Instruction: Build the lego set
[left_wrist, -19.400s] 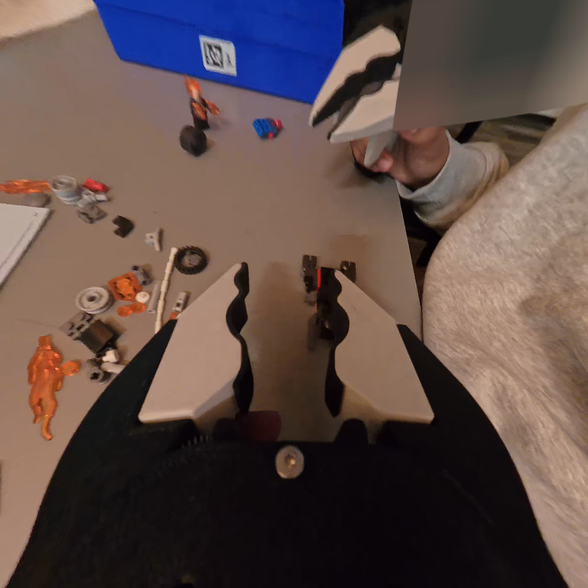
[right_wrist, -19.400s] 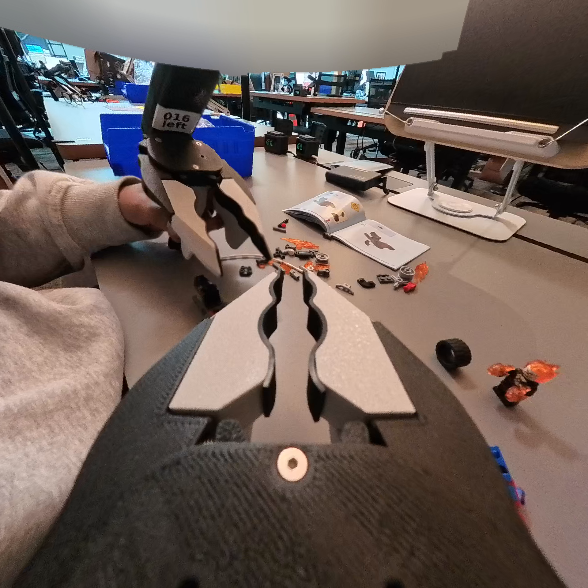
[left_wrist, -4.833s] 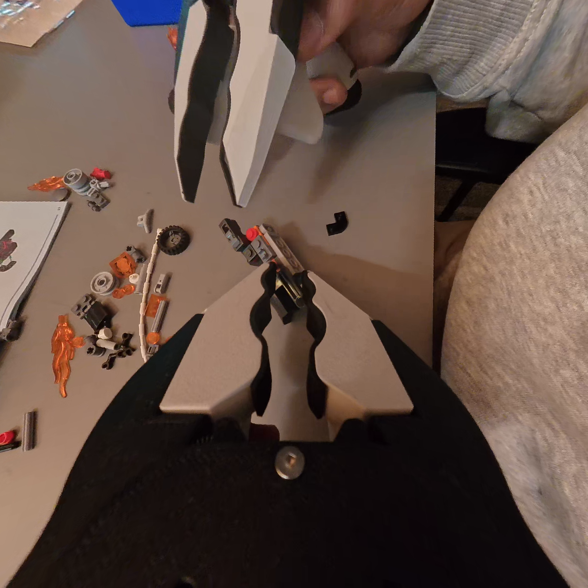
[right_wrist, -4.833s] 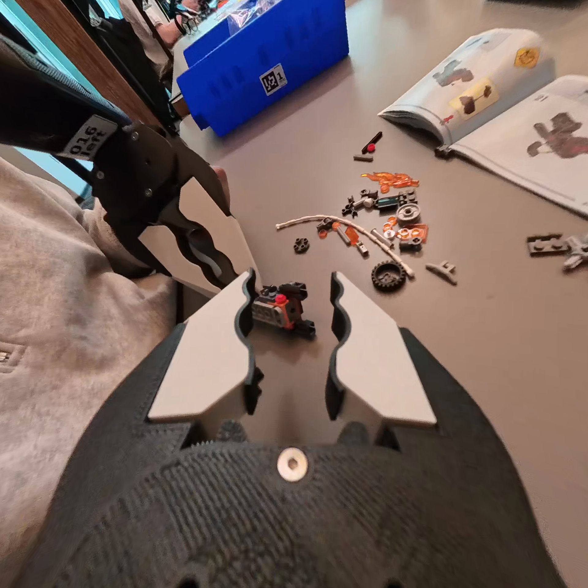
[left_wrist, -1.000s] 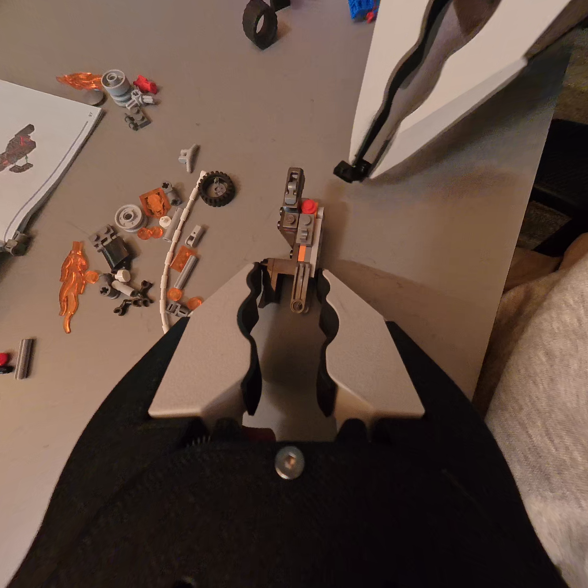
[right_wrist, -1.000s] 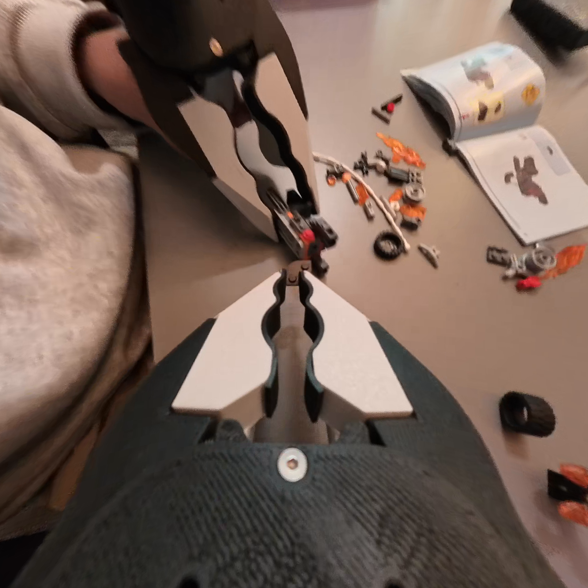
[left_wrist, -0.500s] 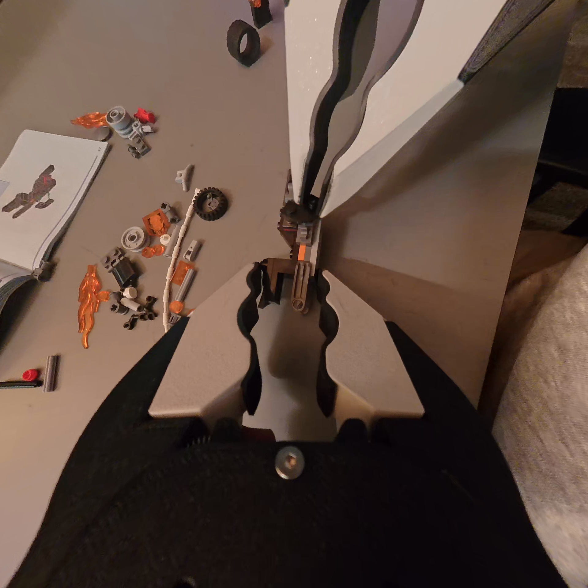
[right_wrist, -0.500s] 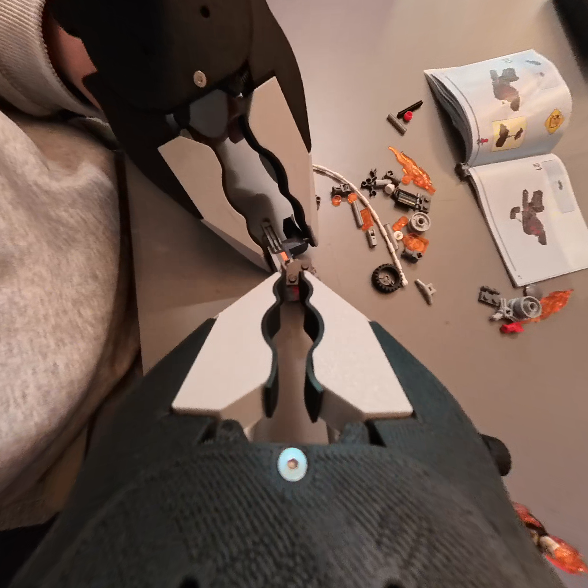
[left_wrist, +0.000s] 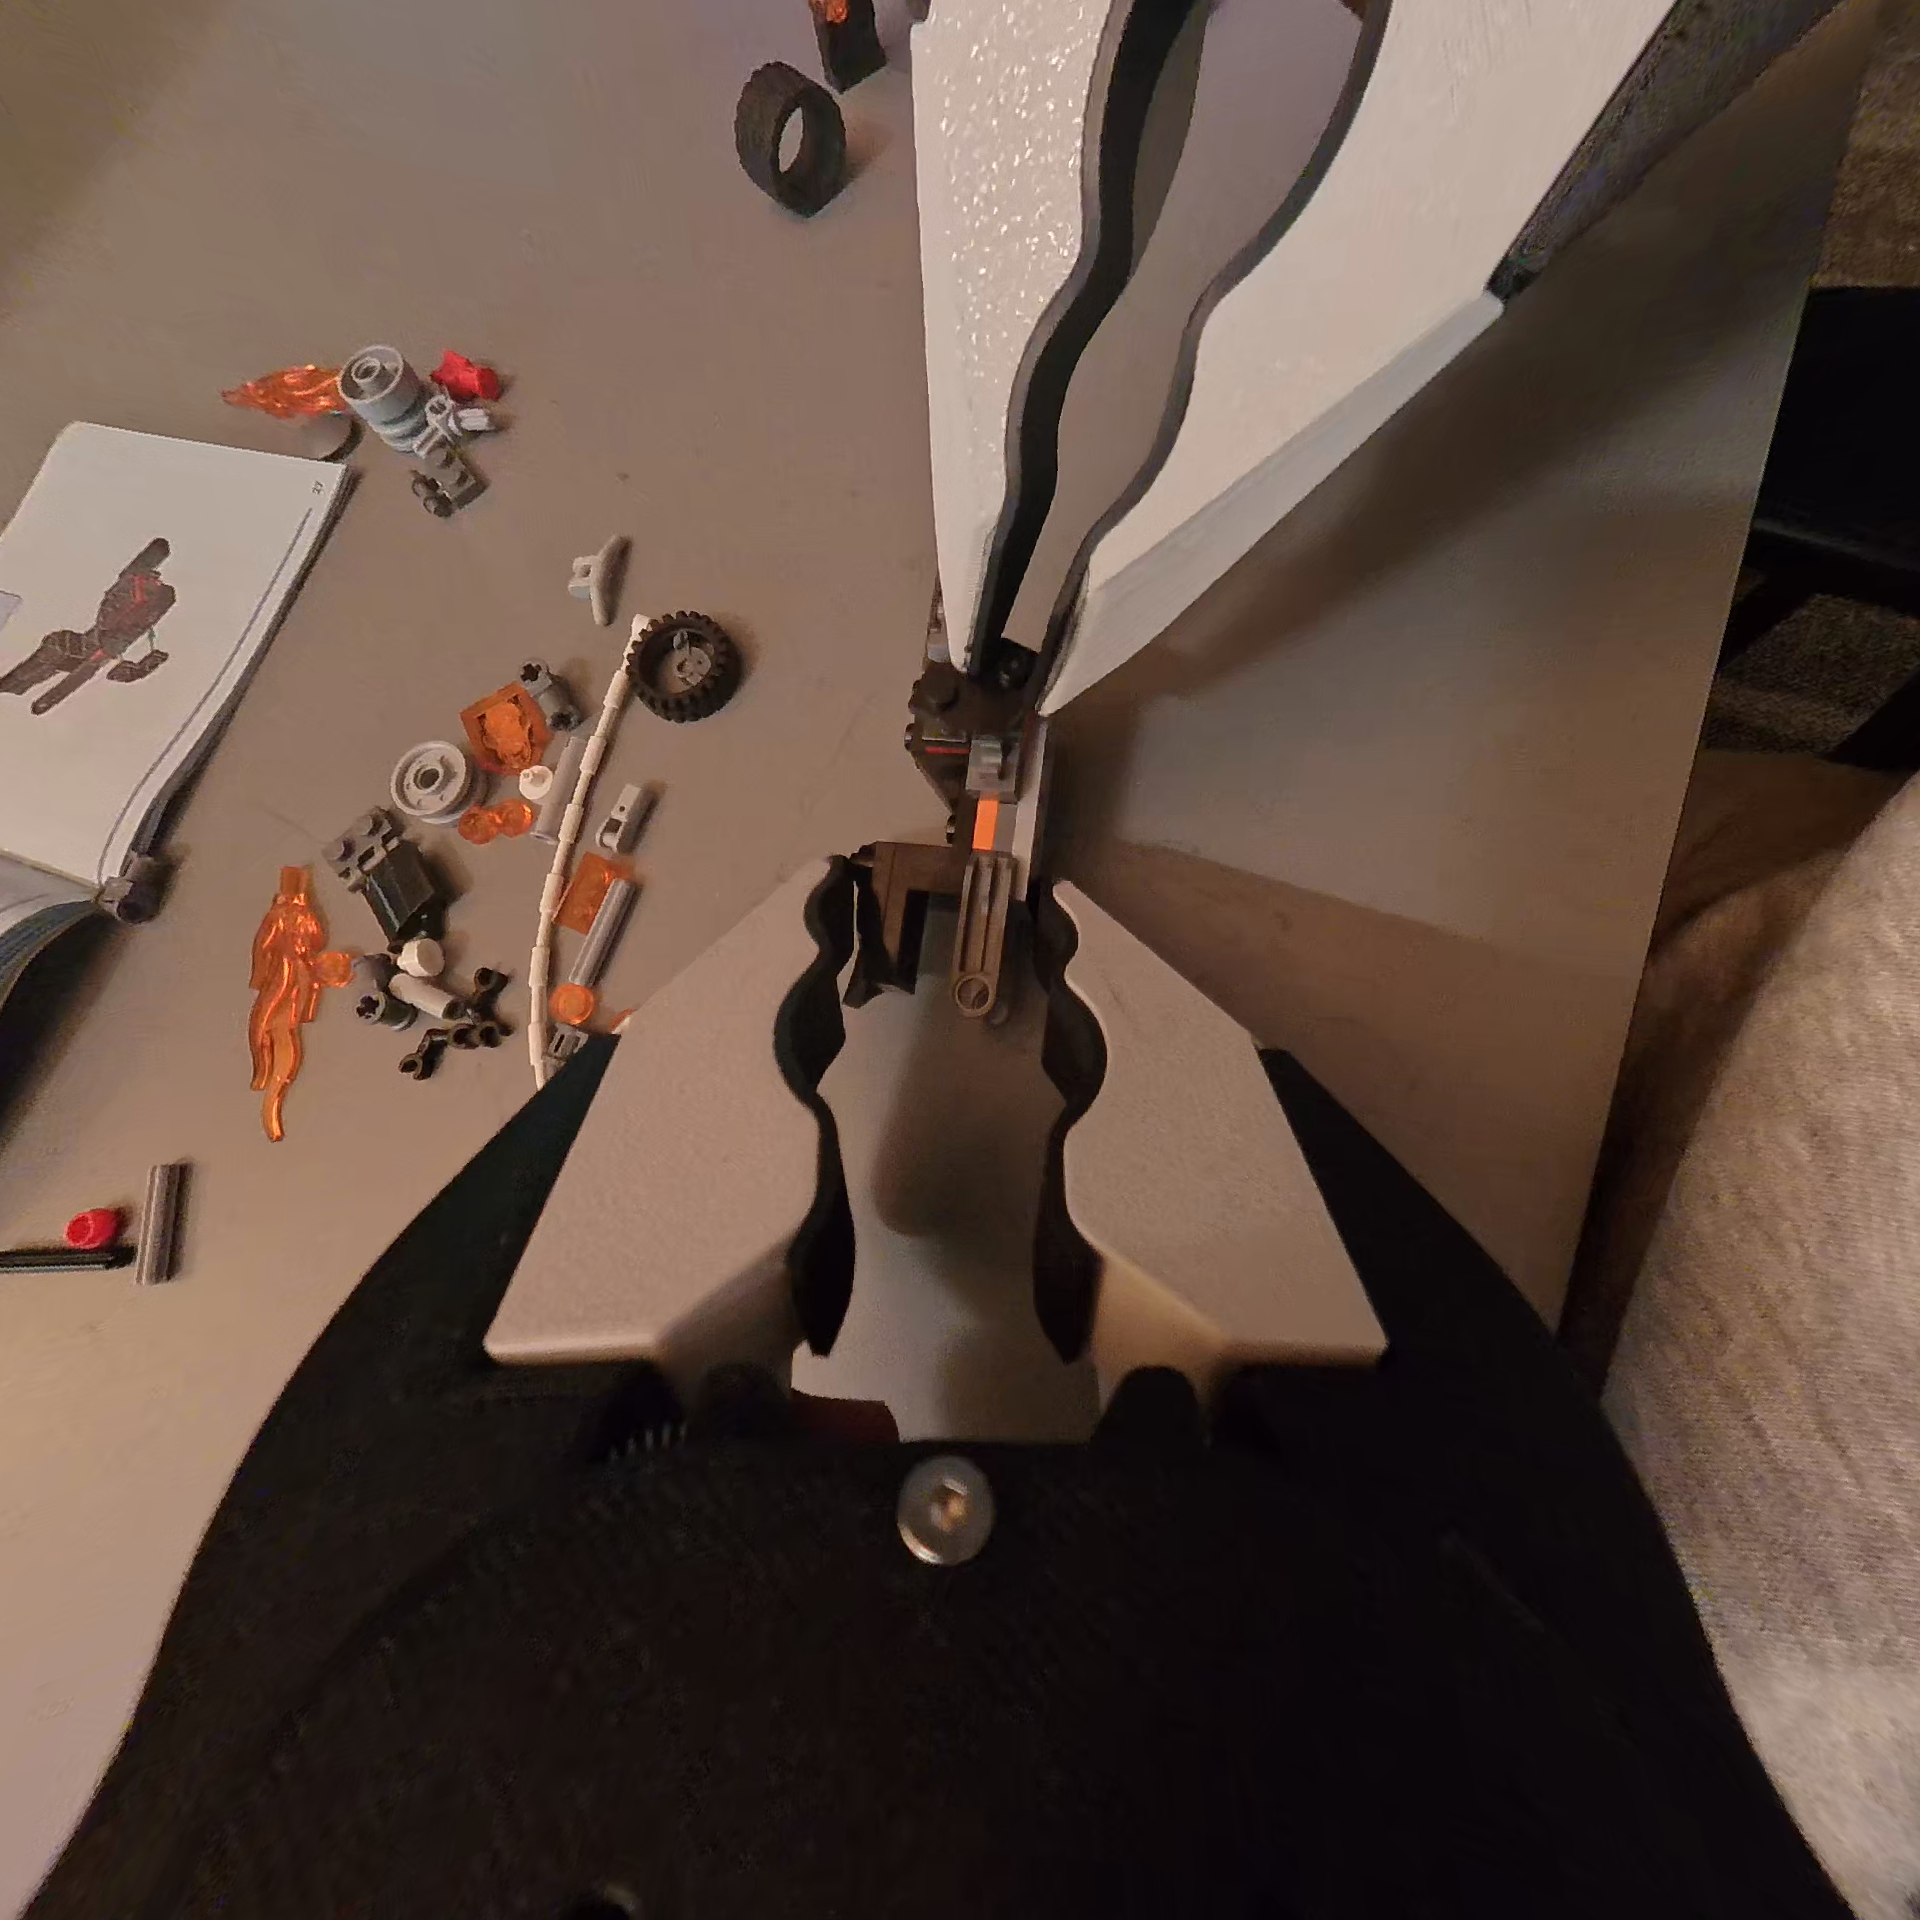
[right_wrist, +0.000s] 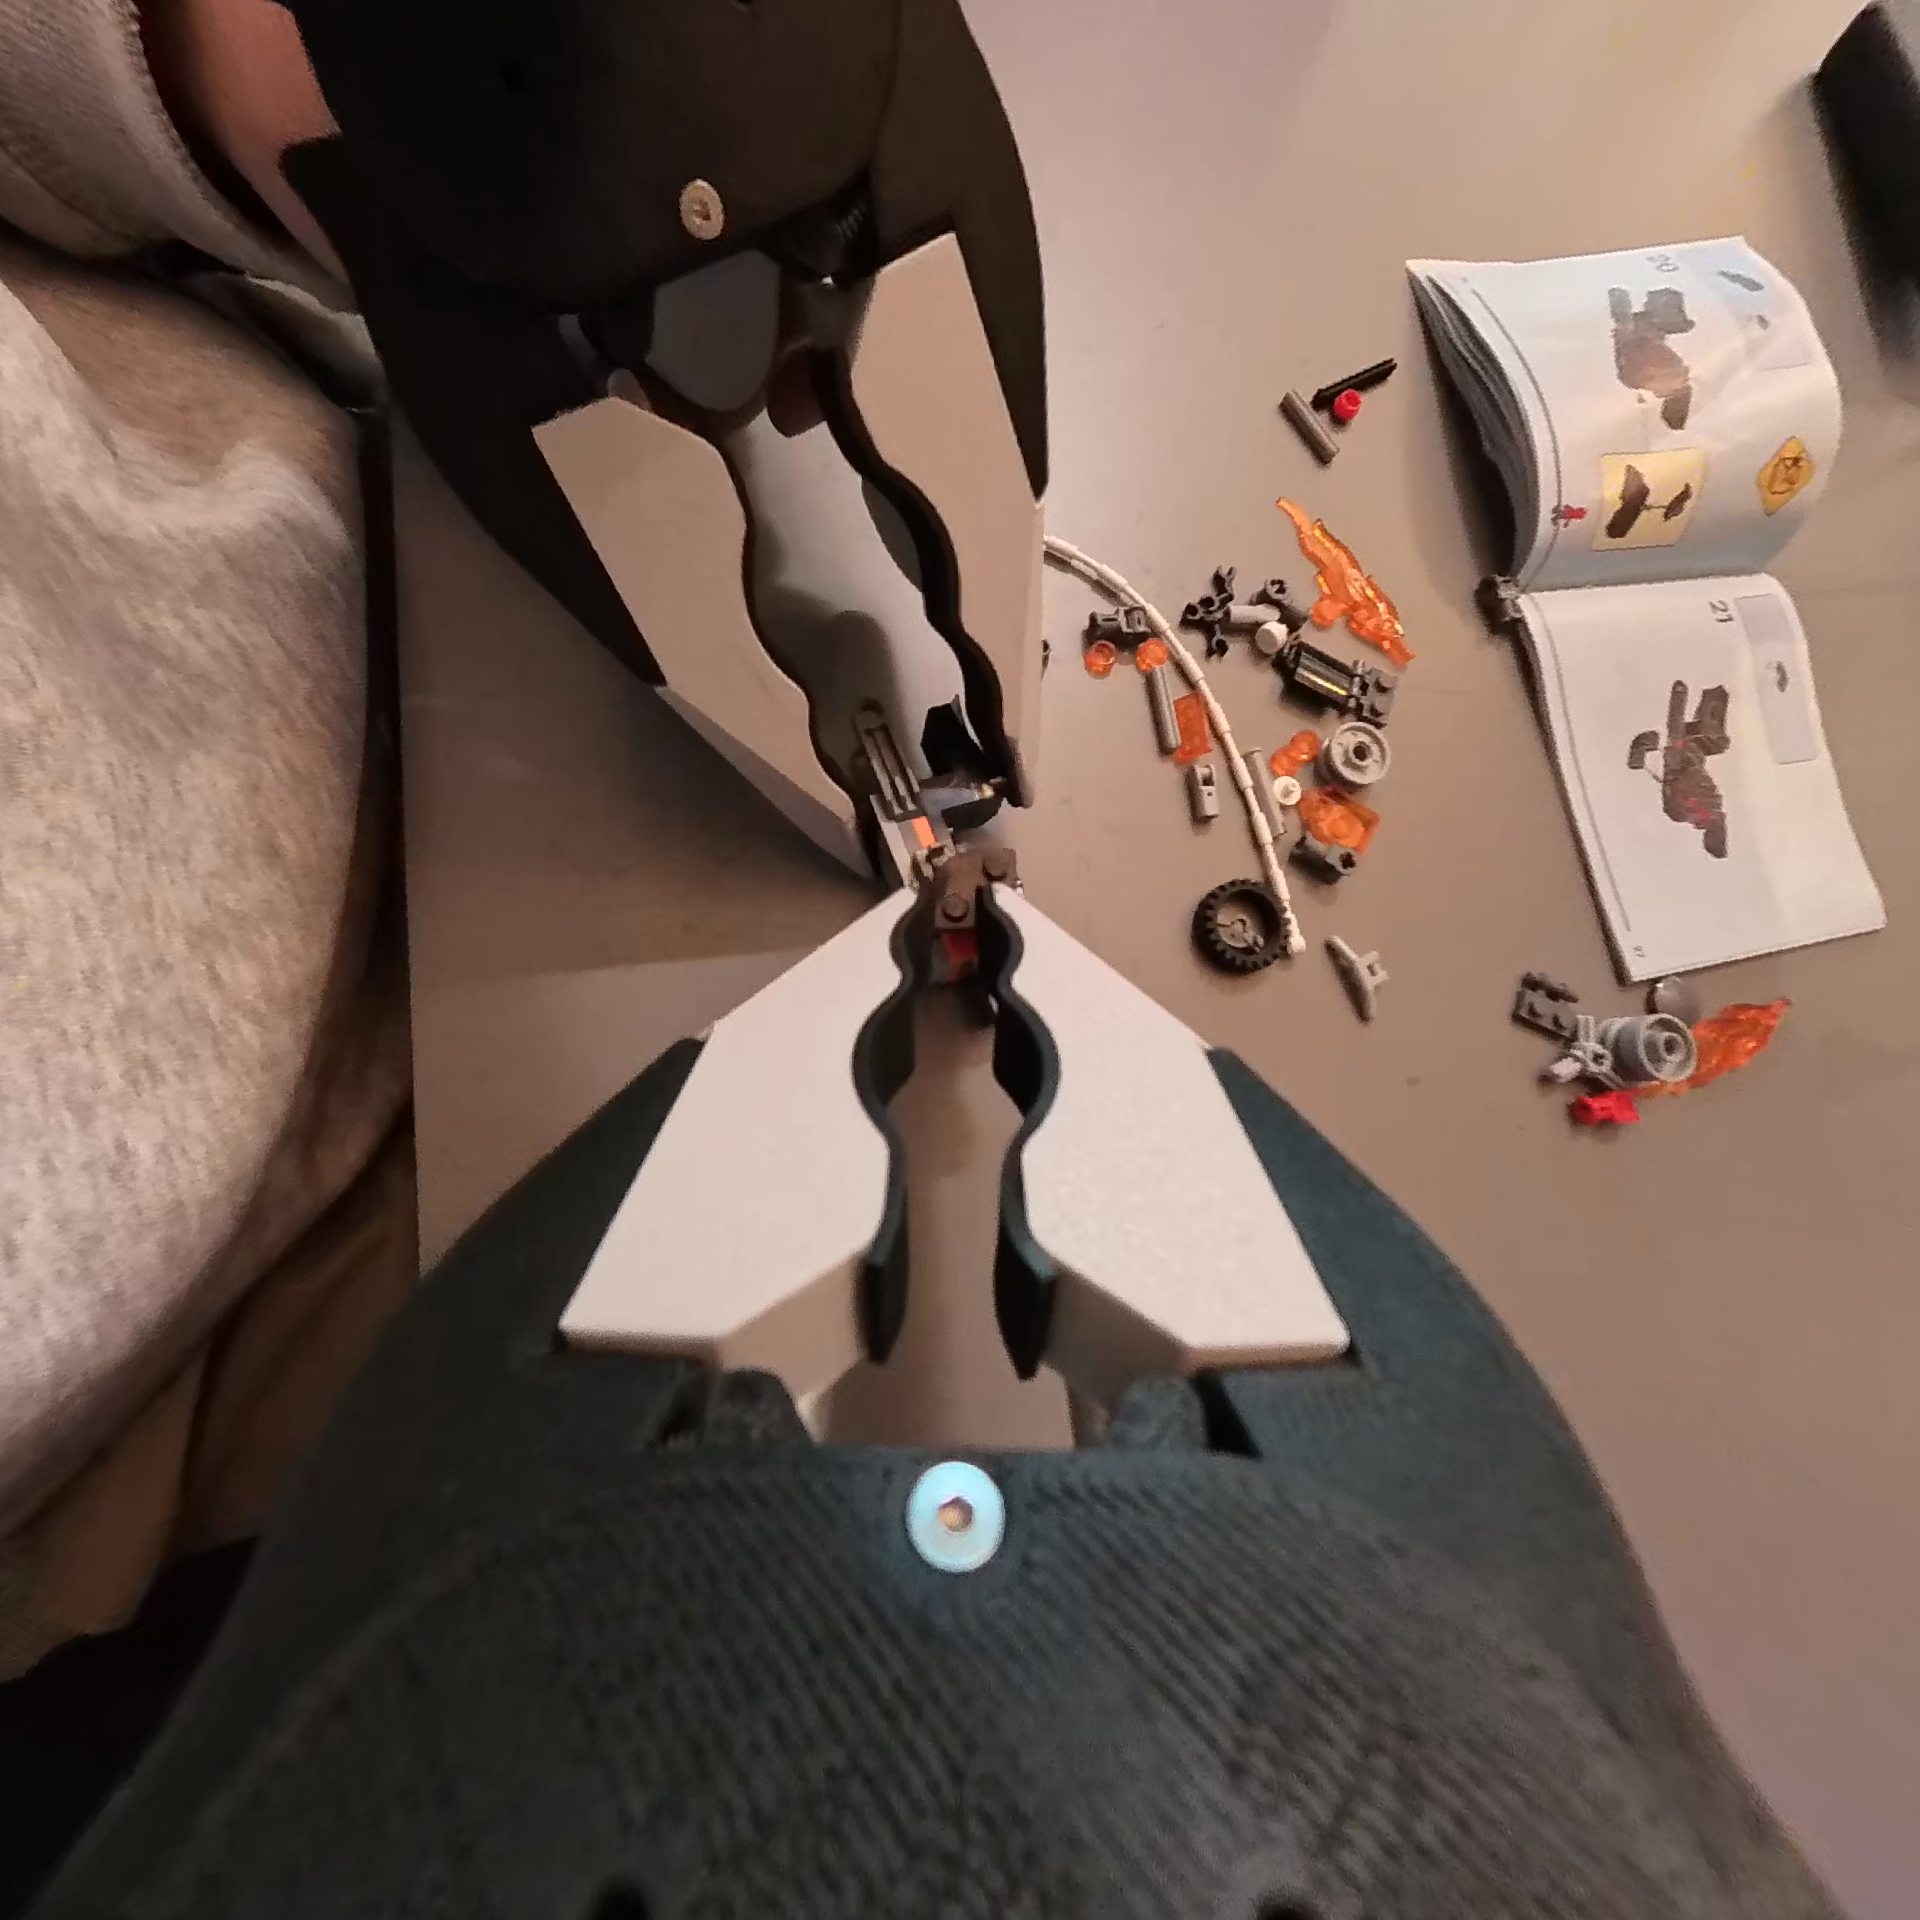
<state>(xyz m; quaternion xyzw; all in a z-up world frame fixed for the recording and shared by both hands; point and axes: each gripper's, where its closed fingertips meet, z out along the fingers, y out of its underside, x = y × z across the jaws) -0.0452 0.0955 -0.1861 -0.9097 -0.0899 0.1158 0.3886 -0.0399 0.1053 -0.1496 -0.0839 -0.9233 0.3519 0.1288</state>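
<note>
My left gripper (left_wrist: 940, 883) is shut on the near end of a small grey and dark brown lego assembly (left_wrist: 992, 810) with an orange stripe, held just above the table. My right gripper (left_wrist: 1003, 670) reaches in from the far side, shut on a small black piece (left_wrist: 1006, 657) that presses against the assembly's far end. In the right wrist view, the right gripper (right_wrist: 954, 914) meets the assembly (right_wrist: 914, 821) tip to tip with the left gripper (right_wrist: 935, 810). The joint itself is partly hidden by the fingertips.
Loose parts (left_wrist: 499, 831) lie left of the grippers, with a small wheel (left_wrist: 681, 665), an orange flame (left_wrist: 286, 987) and a white chain. A black tyre (left_wrist: 790, 135) lies farther off. An open booklet (left_wrist: 135, 644) lies at the left. The table edge (left_wrist: 1662, 935) and a grey sleeve are at the right. There is about 4 centimeters between the tips of the two grippers. The left tips stand about 7 centimeters off the small wheel (left_wrist: 681, 665). The right camera catches it too, in the right wrist view (right_wrist: 1243, 923).
My right gripper has come down and left with the black piece until it meets the assembly's far end. My left gripper has kept its hold, almost still.
</note>
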